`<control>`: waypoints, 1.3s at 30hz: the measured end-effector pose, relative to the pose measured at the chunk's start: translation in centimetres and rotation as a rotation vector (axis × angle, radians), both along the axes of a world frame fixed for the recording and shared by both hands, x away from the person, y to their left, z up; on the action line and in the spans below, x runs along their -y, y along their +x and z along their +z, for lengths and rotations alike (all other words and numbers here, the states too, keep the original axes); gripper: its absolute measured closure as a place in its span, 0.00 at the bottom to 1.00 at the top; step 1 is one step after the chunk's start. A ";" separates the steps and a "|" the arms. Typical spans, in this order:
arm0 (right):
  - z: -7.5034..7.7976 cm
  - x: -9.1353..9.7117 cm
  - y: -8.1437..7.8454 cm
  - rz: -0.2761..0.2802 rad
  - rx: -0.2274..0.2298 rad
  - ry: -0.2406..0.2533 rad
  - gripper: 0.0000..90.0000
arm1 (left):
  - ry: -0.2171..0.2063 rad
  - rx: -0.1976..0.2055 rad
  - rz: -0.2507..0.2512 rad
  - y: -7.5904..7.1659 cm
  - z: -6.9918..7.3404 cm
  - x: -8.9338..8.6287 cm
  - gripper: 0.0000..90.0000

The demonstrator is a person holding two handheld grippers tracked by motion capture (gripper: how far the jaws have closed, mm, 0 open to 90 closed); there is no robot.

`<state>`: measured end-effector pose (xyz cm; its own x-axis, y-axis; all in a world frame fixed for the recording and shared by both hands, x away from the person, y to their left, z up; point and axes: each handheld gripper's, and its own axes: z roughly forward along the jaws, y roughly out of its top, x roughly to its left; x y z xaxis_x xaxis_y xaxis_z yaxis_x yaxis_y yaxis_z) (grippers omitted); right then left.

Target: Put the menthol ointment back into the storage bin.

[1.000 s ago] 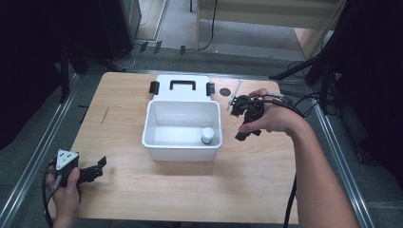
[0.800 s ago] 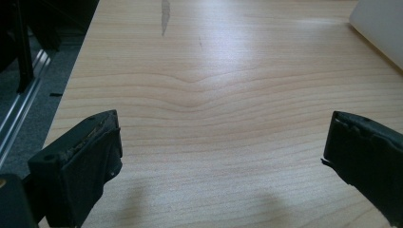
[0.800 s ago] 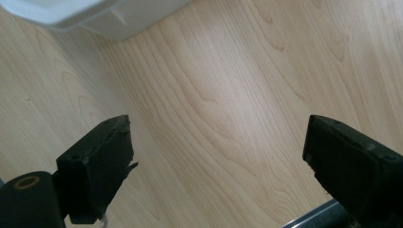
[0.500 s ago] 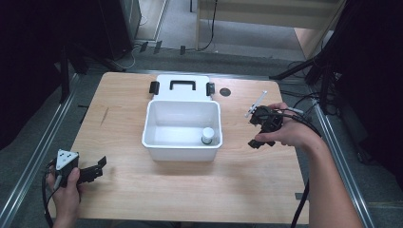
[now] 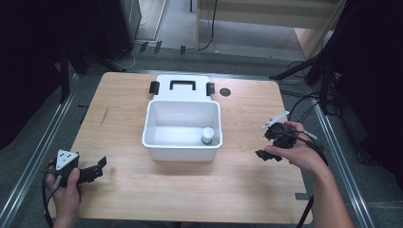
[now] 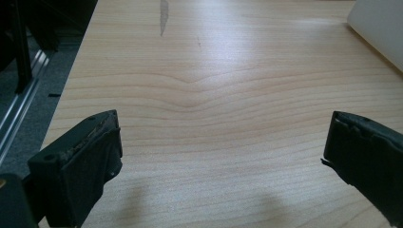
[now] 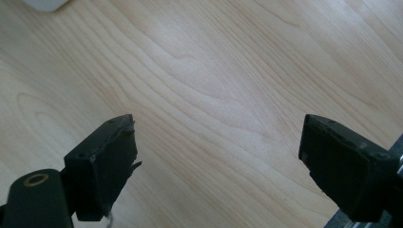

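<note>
bench: light wood bench (image 5: 190,190), bare grain in both gripper views (image 6: 214,95) (image 7: 214,95)
white bin: open white bin (image 5: 181,145) near the middle of the bench, a bit to the far side; its corner shows at far right of the left gripper view (image 6: 380,28)
lid: white lid (image 5: 182,85) with a black handle (image 5: 182,84) lies flat just behind the bin, touching its far edge; black latches at its left (image 5: 154,87) and right (image 5: 210,88) ends
small bottle: small white bottle (image 5: 207,135) with a pale cap stands upright inside the bin, near-right corner
dark disc: small dark round disc (image 5: 225,92) on the bench, just right of the lid; cannot tell if hole or object
left hand-held gripper: left hand-held gripper (image 5: 97,166) (image 6: 223,156) low over the near-left part of the bench, held in the left hand (image 5: 64,190); jaws wide apart, nothing between them; grey three-cornered plate (image 5: 65,157) on top
right hand-held gripper: right hand-held gripper (image 5: 267,145) (image 7: 218,156) right of the bin, well apart from it, held in the right hand (image 5: 297,152); jaws spread wide, empty, angled down at bare wood
cables: black cables (image 5: 318,142) trail from the right hand-held gripper off the right edge
floor: grey floor (image 5: 332,95) with metal rails (image 5: 28,166) on both sides of the bench
</note>
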<state>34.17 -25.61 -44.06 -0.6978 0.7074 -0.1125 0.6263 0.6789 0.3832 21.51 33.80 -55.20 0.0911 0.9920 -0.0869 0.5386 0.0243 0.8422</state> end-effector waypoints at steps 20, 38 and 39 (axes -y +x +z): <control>-4.8 4.8 -4.3 -0.175 0.242 0.259 0.14 | -0.010 0.004 0.005 0.0 0.0 0.0 0.00; -9.4 8.0 -8.7 -0.303 0.422 0.454 0.15 | -0.008 0.006 0.006 -0.1 0.0 0.0 0.00; -9.5 8.2 -9.0 -0.308 0.434 0.463 0.15 | -0.008 0.007 0.007 -0.1 0.0 0.0 0.00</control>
